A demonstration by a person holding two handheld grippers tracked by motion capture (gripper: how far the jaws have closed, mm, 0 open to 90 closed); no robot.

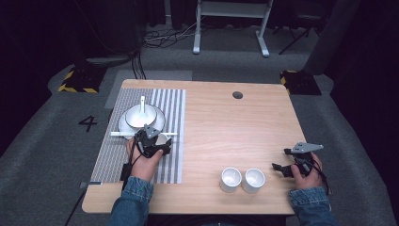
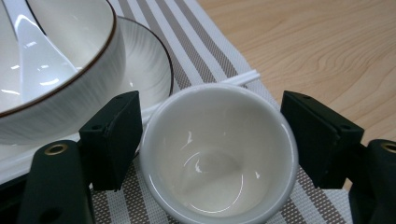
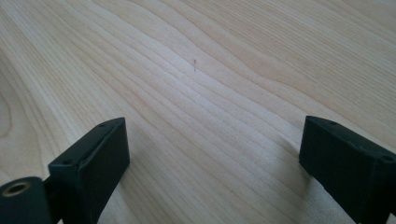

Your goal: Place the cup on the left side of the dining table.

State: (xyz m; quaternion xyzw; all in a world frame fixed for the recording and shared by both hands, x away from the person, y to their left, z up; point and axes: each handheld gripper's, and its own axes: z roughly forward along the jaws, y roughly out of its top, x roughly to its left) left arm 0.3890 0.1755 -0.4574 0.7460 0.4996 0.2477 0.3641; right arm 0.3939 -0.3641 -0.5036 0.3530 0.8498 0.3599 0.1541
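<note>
1. Wooden table (image 1: 226,141) carries a grey-and-white striped placemat (image 1: 164,99) on its left side, with bare wood over the rest.
2. On the far part of the placemat, a white bowl (image 1: 141,117) with a thin dark rim sits on a white plate (image 1: 159,123); a white spoon (image 1: 142,104) rests inside the bowl with its handle pointing away from the person.
3. A pair of white chopsticks (image 1: 120,134) lies crosswise on the placemat, just on the near side of the plate.
4. The left gripper (image 1: 157,143) hovers over the placemat just on the person's side of the chopsticks. In the left gripper view its jaws stand spread, one on each side of a small white cup (image 2: 219,154). The jaw on the left of that view is against or very near the cup's wall; the other jaw shows a clear gap. The cup stands upright on the placemat, empty, beside the plate.
5. Two more small white cups (image 1: 231,179) (image 1: 253,180) stand side by side, touching or nearly so, near the table's front edge, right of centre.
6. The right gripper (image 1: 281,165) is held low over the table's right front area, just right of those two cups. In the right gripper view its jaws are spread wide over bare wood, holding nothing.
</note>
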